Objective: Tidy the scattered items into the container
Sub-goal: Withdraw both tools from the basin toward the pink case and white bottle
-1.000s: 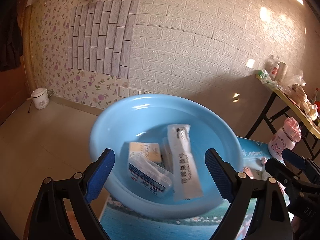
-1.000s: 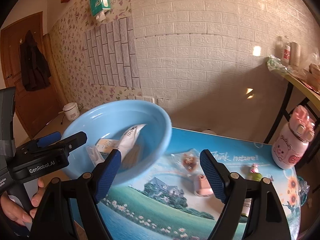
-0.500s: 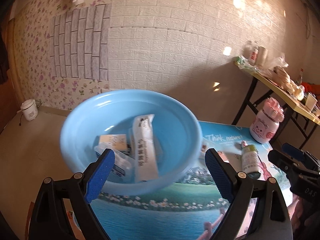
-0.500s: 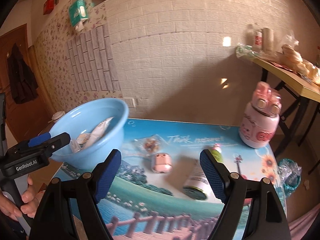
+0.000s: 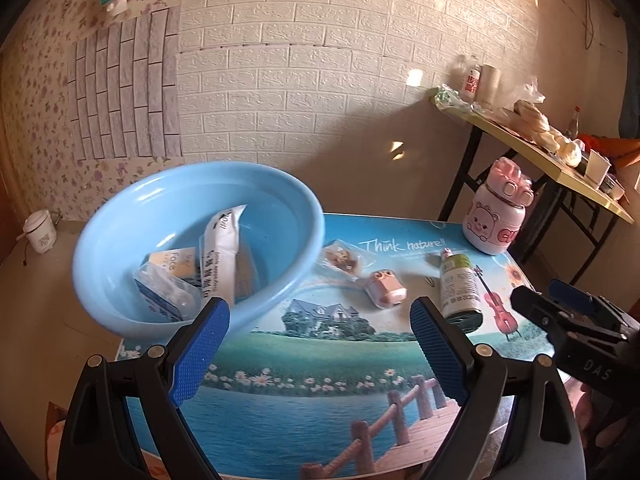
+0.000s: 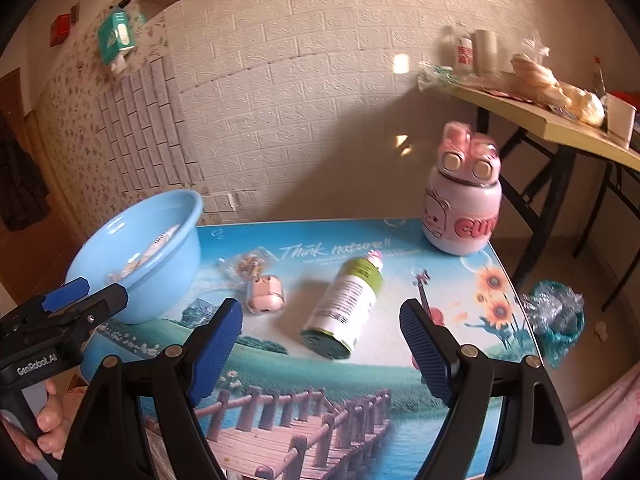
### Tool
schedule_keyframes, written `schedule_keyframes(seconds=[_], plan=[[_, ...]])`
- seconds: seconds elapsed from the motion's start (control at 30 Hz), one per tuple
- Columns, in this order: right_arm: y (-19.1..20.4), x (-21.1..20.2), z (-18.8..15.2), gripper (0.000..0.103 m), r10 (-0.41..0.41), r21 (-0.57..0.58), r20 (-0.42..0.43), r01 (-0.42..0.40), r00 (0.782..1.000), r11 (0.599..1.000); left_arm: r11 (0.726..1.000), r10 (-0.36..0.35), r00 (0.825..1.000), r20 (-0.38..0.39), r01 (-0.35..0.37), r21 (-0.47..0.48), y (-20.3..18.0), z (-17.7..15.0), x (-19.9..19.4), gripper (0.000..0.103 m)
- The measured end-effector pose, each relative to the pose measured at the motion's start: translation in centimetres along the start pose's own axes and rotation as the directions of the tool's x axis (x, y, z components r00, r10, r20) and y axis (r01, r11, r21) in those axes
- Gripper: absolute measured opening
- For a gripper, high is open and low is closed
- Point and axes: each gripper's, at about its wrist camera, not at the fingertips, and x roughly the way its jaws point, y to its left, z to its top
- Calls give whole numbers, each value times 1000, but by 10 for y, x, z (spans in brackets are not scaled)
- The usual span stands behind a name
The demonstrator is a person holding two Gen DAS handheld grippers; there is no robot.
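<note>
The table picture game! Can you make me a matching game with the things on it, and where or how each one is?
Things:
1. green bottle
2. pink bear bottle
3. white pouch
4. pink case

How it is:
A. standing upright at the far corner
B. inside the blue basin
C. lying on its side
D. on the table between the snack packet and the green bottle

Pairs: 1-C, 2-A, 3-B, 4-D

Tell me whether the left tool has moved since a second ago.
Yes. In the left wrist view the left tool has swung right: the blue basin, then centred between its fingers, now sits off to the left.
</note>
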Motion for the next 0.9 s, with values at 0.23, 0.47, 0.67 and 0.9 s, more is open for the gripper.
schedule_keyframes(seconds=[0.23, 0.47, 0.67, 0.9], plan=[[2, 4, -6, 83, -11, 7, -14, 11, 1000, 1000, 1000, -8, 1000, -9, 8, -6, -2, -3, 2, 92], [4, 18, -11, 83, -47, 25, -48, 48, 998, 999, 1000, -11, 1000, -17, 10, -15, 0, -6, 5, 92], [3, 25, -14, 82, -83, 43, -48, 85, 995, 995, 1000, -13, 1000, -25, 13, -9, -3, -10, 8, 92], [3, 39, -15, 82, -99, 67, -56, 103, 993, 992, 1000, -8, 1000, -28, 8, 8, -7, -13, 11, 92]])
